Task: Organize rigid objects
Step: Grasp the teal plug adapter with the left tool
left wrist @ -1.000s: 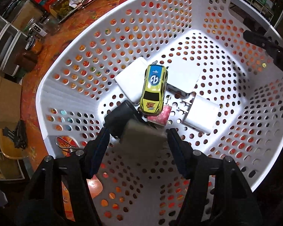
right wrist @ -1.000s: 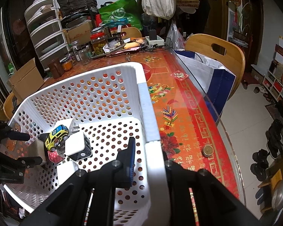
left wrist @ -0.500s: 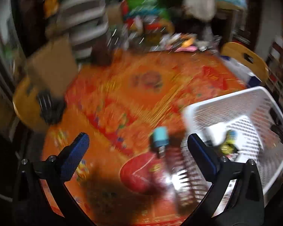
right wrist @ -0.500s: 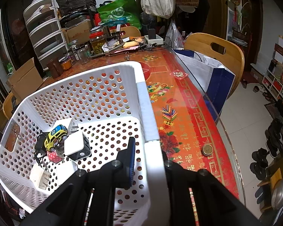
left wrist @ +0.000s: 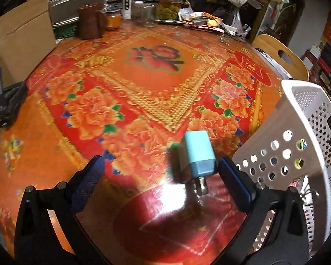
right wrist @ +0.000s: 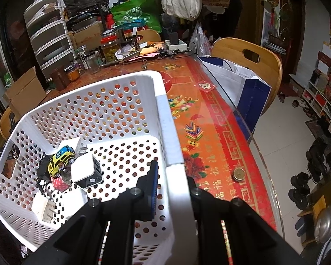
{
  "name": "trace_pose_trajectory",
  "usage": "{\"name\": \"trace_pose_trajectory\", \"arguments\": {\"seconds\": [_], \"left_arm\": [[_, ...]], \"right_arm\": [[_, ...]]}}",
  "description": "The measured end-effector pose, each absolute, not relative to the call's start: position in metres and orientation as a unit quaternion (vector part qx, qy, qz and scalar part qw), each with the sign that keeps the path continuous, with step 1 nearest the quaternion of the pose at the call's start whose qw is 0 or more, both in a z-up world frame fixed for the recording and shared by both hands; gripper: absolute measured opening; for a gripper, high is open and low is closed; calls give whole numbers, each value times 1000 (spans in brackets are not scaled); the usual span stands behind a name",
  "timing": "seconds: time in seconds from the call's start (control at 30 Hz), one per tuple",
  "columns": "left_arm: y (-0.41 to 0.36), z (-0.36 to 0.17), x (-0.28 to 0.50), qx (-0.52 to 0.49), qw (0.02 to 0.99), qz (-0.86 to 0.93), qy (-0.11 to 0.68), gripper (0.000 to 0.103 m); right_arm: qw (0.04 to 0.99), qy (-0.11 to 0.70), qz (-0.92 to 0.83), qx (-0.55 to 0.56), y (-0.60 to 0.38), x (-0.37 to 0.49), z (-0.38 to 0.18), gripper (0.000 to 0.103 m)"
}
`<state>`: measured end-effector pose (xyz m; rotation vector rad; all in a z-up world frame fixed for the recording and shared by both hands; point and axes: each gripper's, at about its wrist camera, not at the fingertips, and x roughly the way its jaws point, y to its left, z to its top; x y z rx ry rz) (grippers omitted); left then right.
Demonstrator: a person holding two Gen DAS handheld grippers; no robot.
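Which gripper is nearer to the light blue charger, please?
Left. The left gripper straddles the light blue charger, open; the right gripper clamps the basket wall.

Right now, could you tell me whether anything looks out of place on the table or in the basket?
Yes: one light blue charger lies alone on the tablecloth, outside the white basket where the other chargers and the toy car are piled.

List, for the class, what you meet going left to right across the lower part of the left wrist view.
Left gripper's left fingertip → light blue charger lying on the red tablecloth → right fingertip → white perforated basket.
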<state>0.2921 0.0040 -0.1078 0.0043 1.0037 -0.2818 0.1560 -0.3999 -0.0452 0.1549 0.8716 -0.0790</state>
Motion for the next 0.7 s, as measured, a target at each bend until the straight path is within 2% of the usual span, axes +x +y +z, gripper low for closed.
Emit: {"name": "trace_pose_trajectory", "arguments": {"seconds": [0.23, 0.37, 0.4, 0.5, 0.7], "left_arm": [[-1, -126, 306, 10, 869, -129, 478, 99], [-5, -132, 308, 23, 871, -116, 478, 74], [-7, -133, 308, 27, 871, -113, 477, 71], [-12, -136, 310, 38, 870, -110, 479, 64], [-17, -136, 308, 53, 875, -101, 470, 60]], "right_arm": [[903, 422, -42, 74, -400, 156, -45, 13], [903, 421, -42, 74, -400, 156, -45, 13], [903, 421, -42, 74, -400, 156, -45, 13], [903, 421, -41, 74, -400, 156, -44, 13], [903, 420, -40, 74, -400, 156, -43, 13]]}}
